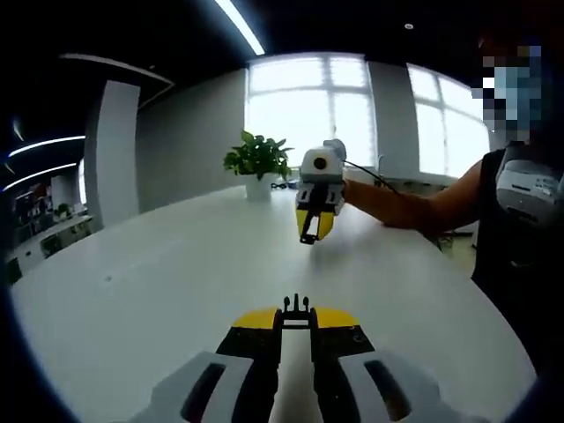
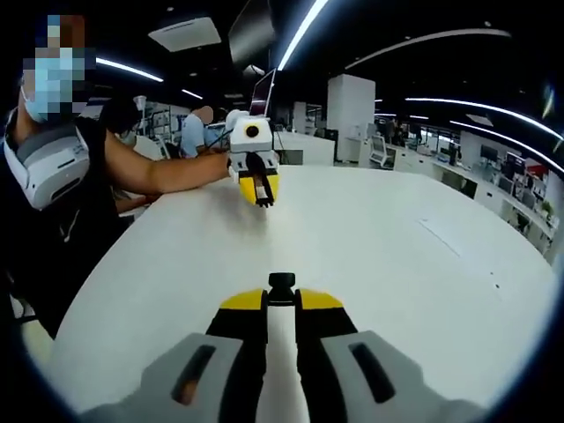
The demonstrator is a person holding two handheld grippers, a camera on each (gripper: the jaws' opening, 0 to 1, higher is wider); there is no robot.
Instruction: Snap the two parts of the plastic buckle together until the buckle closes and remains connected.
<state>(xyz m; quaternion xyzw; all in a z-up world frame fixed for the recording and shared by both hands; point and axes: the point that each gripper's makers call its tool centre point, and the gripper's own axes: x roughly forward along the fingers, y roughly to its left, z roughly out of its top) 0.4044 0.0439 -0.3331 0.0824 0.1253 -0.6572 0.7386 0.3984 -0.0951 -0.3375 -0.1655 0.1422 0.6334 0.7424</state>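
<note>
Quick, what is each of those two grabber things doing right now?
Left gripper: shut on a small black pronged plastic buckle part.
Right gripper: shut on a small black plastic buckle part with a rounded end.

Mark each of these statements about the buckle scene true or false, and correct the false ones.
1. The left gripper holds a black buckle part. True.
2. The two buckle parts are joined. False: the other buckle piece sits in the right gripper, apart.
3. A potted plant stands on the white table. True.
4. The grippers touch each other. False: they face each other across a gap.
</note>
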